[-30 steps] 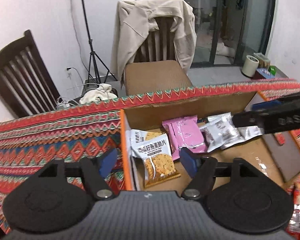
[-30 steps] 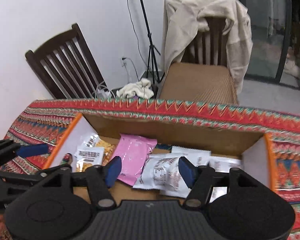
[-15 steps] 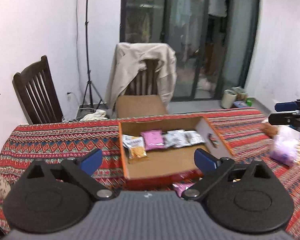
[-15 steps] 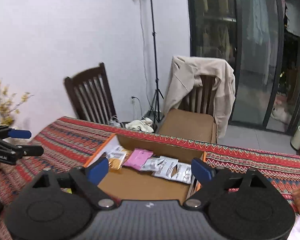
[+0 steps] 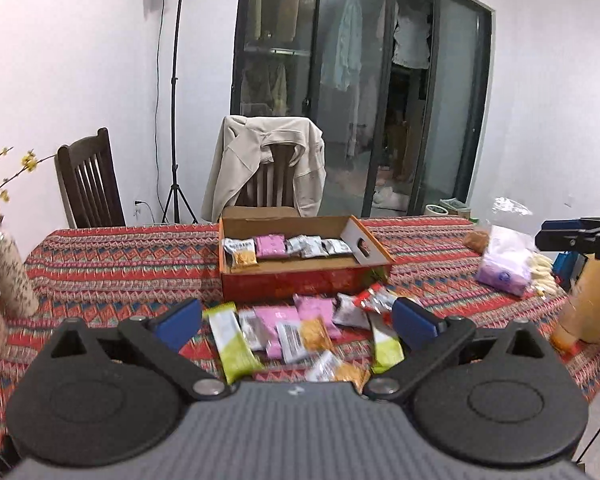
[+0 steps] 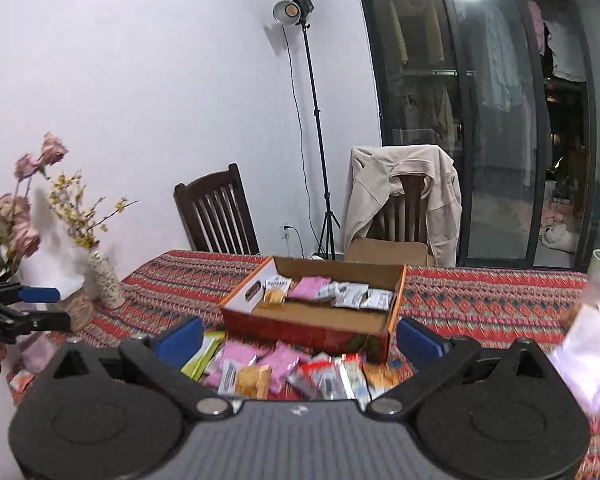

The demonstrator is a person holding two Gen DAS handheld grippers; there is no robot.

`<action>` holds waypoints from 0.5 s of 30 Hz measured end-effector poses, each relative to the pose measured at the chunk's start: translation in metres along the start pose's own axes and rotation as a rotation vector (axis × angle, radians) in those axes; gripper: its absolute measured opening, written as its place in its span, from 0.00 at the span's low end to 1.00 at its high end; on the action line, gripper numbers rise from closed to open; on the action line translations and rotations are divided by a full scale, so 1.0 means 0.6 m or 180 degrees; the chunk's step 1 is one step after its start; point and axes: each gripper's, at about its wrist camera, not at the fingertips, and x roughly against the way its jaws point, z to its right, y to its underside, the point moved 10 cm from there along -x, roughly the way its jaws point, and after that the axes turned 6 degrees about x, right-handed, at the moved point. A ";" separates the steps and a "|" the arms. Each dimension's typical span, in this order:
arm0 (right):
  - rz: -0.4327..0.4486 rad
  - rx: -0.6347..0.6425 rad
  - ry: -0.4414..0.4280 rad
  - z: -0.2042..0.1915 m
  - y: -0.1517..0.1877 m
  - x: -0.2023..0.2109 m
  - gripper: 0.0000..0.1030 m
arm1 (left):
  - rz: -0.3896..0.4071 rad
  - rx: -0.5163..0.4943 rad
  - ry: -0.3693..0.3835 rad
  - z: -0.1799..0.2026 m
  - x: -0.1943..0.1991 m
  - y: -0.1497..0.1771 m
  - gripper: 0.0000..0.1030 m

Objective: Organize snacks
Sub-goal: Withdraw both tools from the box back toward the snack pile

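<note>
Left gripper (image 5: 296, 320), right gripper (image 6: 300, 338) both wide, right's jaws opening, empty, above loose snack packets (image 5: 300, 334); cardboard box (image 5: 300, 276) part-filled. Next: choose packet, descend, pinch.

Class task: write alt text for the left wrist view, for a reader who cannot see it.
The open left gripper holds nothing and faces loose snack packets scattered on a patterned tablecloth. Behind them, an open cardboard box holds a row of packets at its far side.
</note>
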 end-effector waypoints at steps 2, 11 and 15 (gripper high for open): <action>0.0039 0.0067 -0.0026 -0.012 0.032 0.026 1.00 | 0.0094 -0.0015 -0.0031 0.009 0.029 0.029 1.00; 0.0073 0.0255 0.0044 -0.078 0.210 0.109 1.00 | 0.0228 0.0199 -0.0307 0.009 0.100 0.173 1.00; -0.0024 0.0212 0.0199 -0.104 0.308 0.114 1.00 | 0.0172 0.0218 -0.0522 -0.010 0.096 0.237 1.00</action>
